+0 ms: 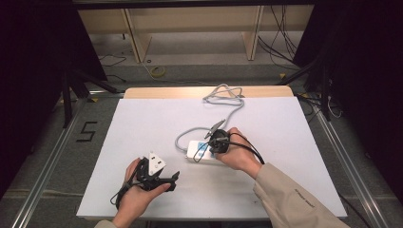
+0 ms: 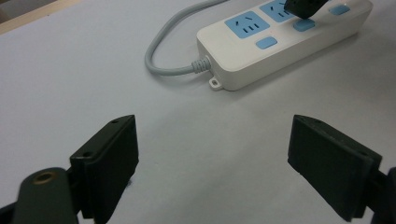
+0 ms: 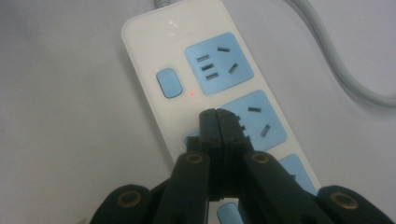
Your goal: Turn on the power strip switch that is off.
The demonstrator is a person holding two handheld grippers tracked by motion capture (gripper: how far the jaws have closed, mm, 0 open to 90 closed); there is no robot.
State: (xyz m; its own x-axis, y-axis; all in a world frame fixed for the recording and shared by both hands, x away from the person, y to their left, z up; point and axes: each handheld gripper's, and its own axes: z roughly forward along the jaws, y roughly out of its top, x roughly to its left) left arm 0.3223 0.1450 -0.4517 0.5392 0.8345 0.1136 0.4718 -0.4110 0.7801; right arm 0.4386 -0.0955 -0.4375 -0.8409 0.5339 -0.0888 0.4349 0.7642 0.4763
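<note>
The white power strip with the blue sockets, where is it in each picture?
High view: the power strip lies mid-table, partly under the right gripper.
Left gripper view: it sits at the top right, beyond the open jaws.
Right gripper view: it runs down the middle, under the shut jaws.
Shared landmark: its grey cord.

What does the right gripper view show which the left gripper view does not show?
Right gripper view: the right gripper with jaws shut, tips over the second switch, and a small red light glowing beside the first switch.
Left gripper view: the left gripper with jaws wide apart, nothing between them, and a mounting tab on the strip's end.
Both: the white power strip, its blue sockets and grey cord.
</note>
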